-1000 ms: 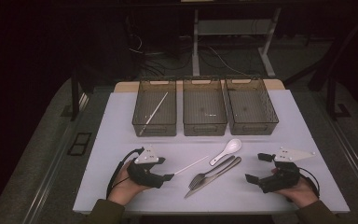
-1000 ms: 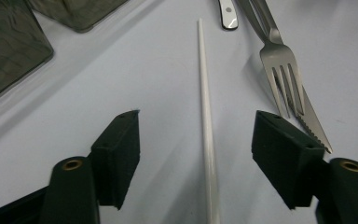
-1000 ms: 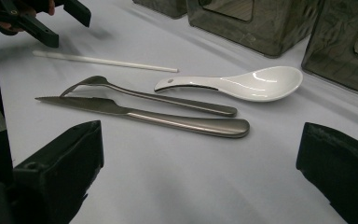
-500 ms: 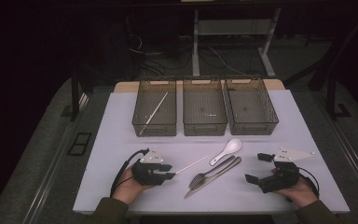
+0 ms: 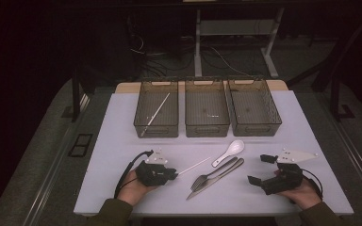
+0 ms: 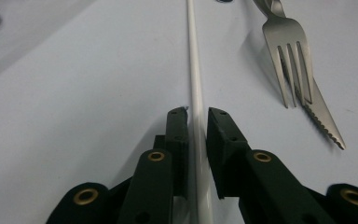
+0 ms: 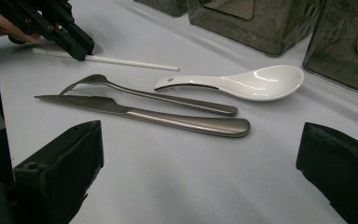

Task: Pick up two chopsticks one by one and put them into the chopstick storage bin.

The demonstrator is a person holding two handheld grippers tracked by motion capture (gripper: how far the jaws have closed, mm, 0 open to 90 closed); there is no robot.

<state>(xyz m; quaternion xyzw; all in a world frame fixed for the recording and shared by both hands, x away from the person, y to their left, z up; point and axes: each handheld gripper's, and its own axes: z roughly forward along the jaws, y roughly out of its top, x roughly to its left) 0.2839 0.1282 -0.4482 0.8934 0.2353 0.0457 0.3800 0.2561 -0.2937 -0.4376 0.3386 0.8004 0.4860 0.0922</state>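
A white chopstick (image 5: 194, 166) lies on the white table (image 5: 122, 141), with my left gripper (image 5: 172, 173) shut on its near end. In the left gripper view the black jaws press both sides of the chopstick (image 6: 195, 70) at the left gripper (image 6: 198, 114). A metal fork (image 5: 214, 173), a knife (image 5: 219, 179) and a white ceramic spoon (image 5: 229, 151) lie side by side mid-table. My right gripper (image 5: 259, 169) rests at the front right, open, holding nothing. Its view takes in the spoon (image 7: 251, 81), fork (image 7: 168, 100) and knife (image 7: 168, 121).
Three dark see-through bins stand in a row at the back: the left bin (image 5: 156, 128) holds another white chopstick (image 5: 155, 113), while the middle bin (image 5: 206, 128) and right bin (image 5: 254, 127) look empty. Bare table lies between bins and cutlery.
My left gripper has slid right along the table to the chopstick's near end and its jaws now sit on both sides of it. The right gripper has stayed put.
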